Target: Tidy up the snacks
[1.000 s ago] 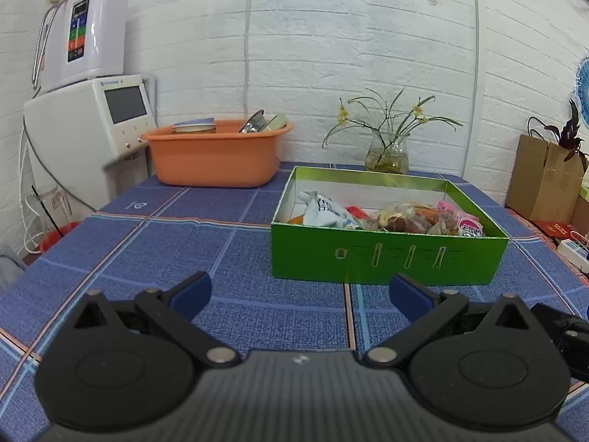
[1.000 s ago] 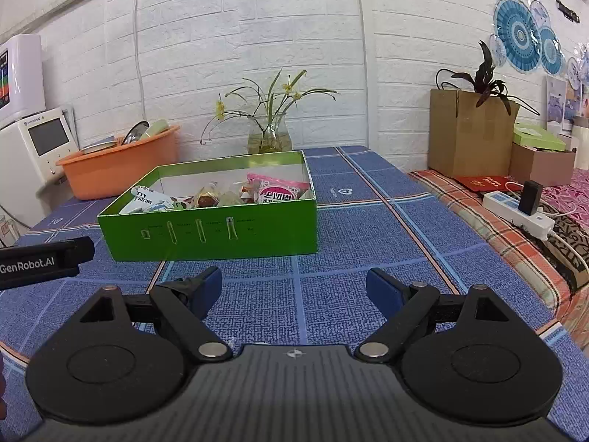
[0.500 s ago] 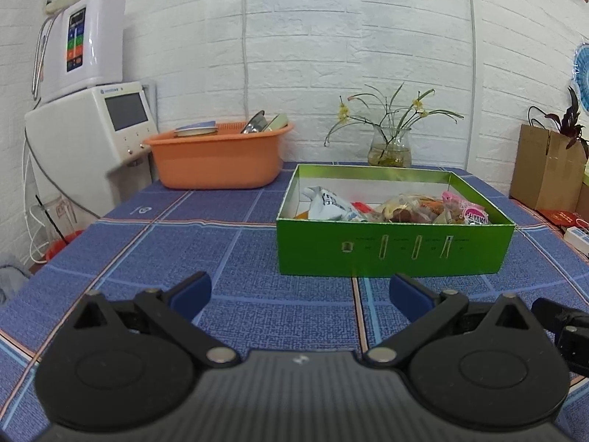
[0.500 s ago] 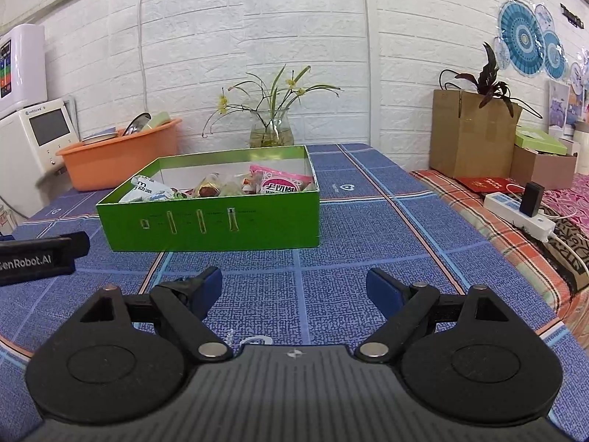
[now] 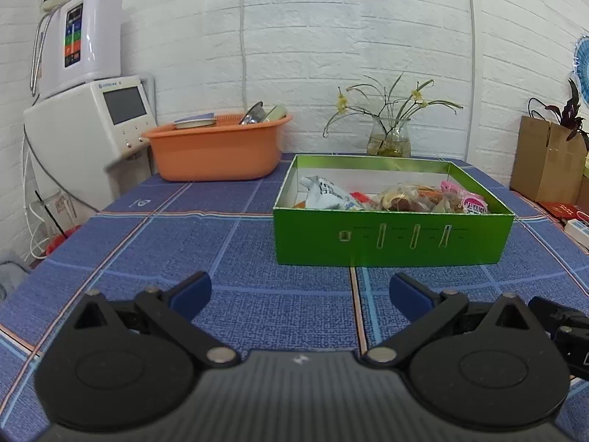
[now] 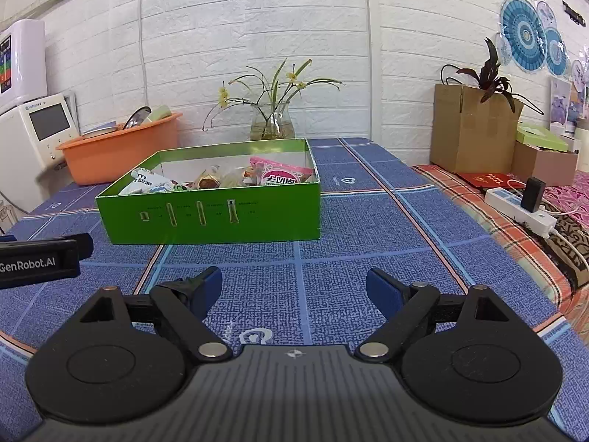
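A green box (image 5: 390,239) stands on the blue checked tablecloth (image 5: 184,235) and holds several snack packets: a white pouch (image 5: 327,193), brownish wrapped snacks (image 5: 405,200) and a pink packet (image 5: 467,200). The box also shows in the right wrist view (image 6: 213,217), with the pink packet (image 6: 279,175) at its right end. My left gripper (image 5: 298,291) is open and empty, low over the cloth in front of the box. My right gripper (image 6: 294,287) is open and empty, in front of the box's right half.
An orange basin (image 5: 217,147) with dishes sits at the back left beside a white appliance (image 5: 88,132). A glass vase of flowers (image 5: 390,136) stands behind the box. A cardboard box (image 6: 471,132) and a power strip (image 6: 519,210) lie to the right.
Both grippers have drawn back and sunk a little, so I see the box lower and more from the side. The jaws stay open.
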Demonstrator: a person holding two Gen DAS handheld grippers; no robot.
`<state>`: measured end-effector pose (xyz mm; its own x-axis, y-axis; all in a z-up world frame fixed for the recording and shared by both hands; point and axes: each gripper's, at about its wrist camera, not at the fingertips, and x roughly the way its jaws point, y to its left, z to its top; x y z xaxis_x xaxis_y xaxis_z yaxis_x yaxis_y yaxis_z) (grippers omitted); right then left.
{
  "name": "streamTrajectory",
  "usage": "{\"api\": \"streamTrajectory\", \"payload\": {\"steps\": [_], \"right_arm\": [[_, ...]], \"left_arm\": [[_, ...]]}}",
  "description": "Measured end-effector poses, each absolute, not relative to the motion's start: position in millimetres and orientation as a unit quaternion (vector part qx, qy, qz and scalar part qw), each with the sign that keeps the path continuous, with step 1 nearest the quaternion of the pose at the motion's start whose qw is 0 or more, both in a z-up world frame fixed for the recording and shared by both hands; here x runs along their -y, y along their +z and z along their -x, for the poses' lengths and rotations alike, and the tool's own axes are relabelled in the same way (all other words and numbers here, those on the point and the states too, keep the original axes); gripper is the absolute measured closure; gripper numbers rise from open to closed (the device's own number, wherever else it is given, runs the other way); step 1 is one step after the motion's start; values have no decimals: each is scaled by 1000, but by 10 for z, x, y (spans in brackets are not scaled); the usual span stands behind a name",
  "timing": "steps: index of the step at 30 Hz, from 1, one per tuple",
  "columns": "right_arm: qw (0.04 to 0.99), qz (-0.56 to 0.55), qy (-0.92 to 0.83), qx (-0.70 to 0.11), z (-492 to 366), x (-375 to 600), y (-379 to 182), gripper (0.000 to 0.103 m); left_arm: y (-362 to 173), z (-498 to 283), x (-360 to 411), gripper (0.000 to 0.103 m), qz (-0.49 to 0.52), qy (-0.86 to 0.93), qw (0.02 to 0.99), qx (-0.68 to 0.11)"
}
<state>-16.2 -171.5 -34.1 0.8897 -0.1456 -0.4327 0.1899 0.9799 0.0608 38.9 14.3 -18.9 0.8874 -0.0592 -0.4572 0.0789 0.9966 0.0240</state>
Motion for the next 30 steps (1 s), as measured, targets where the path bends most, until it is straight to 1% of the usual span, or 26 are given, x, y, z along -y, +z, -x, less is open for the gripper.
{"api": "streamTrajectory", "payload": {"steps": [5,30], "right_arm": [[970,-47,-87,-220,169,1704,-351,0],[969,-55,-88,-223,210,1755,-389,0]], "left_arm": [[-224,-394,-135,0,-18,-43,968,-246],[-247,-342,-44,0,-26,-46,966,-253]]}}
